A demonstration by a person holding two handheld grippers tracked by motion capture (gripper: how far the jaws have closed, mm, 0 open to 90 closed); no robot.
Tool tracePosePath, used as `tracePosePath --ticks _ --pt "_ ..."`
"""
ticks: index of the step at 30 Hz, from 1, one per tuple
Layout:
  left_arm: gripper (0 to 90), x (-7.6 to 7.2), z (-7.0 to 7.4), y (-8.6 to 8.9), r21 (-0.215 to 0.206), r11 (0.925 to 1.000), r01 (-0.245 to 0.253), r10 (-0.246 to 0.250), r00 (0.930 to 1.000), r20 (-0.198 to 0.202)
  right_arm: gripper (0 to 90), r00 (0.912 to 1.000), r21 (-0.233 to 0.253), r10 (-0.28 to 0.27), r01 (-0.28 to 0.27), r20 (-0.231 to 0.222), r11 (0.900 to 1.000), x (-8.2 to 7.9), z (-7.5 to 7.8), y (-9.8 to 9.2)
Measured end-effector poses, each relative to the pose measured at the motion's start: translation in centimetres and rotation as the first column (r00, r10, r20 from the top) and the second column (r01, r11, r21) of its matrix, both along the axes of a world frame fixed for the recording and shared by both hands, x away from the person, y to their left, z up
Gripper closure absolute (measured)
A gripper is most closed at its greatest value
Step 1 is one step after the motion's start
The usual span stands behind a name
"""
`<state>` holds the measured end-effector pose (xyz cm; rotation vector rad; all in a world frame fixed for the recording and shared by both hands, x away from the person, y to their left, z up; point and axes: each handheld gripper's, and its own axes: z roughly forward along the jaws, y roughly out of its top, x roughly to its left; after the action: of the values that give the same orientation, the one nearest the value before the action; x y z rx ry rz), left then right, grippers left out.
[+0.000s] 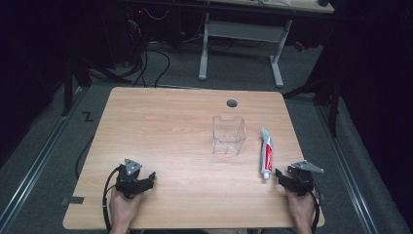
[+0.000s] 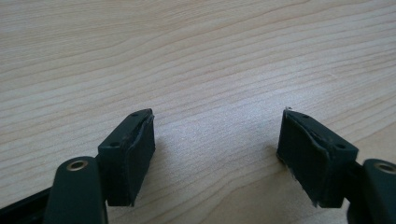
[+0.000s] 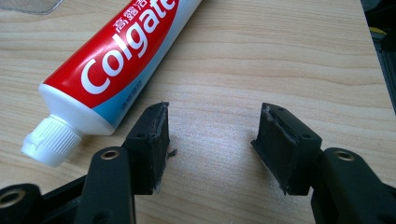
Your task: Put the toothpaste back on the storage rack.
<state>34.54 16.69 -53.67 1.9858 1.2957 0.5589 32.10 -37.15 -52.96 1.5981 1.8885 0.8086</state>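
Colgate toothpaste tube [image 1: 266, 152] lies flat on the wooden bench [image 1: 170, 126], near its right edge, white cap toward the person and crimped end away, just right of a clear plastic container [image 1: 228, 135] that stands upright and apart from it. The right tongs [image 1: 288, 177] rest on the bench just beside the cap; in the right gripper view the jaws stand wide apart with bare wood between them, the tube (red, white and blue) [image 3: 116, 60] lying just outside the left-hand jaw, not gripped. The left tongs [image 1: 143, 181] sit well apart at the bench's near left, jaws likewise spread wide [image 2: 217, 140] over bare wood, holding nothing.
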Motion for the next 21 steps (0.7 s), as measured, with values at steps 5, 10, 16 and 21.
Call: tracePosePath --ticks 5,10,16,21 --pt "27.2 -0.03 -0.01 -0.02 0.000 1.0000 0.001 -0.001 1.0000 0.001 42.8 1.0000 -0.004 0.004 -0.004 -0.001 1.000 0.00 0.01 -0.01" --pt "26.5 -0.05 0.00 -0.02 -0.001 1.0000 0.007 -0.007 1.0000 -0.001 42.2 1.0000 -0.003 0.006 -0.006 0.000 1.000 -0.01 0.00 0.01" --pt "26.3 -0.05 0.00 -0.02 -0.002 1.0000 0.008 -0.008 1.0000 -0.001 42.2 1.0000 -0.003 0.006 -0.006 -0.002 1.000 0.00 0.01 -0.01" --pt "25.9 -0.05 -0.01 -0.04 -0.001 1.0000 0.009 -0.009 1.0000 -0.001 42.3 1.0000 -0.003 0.005 -0.005 -0.002 1.000 0.00 0.01 0.00"
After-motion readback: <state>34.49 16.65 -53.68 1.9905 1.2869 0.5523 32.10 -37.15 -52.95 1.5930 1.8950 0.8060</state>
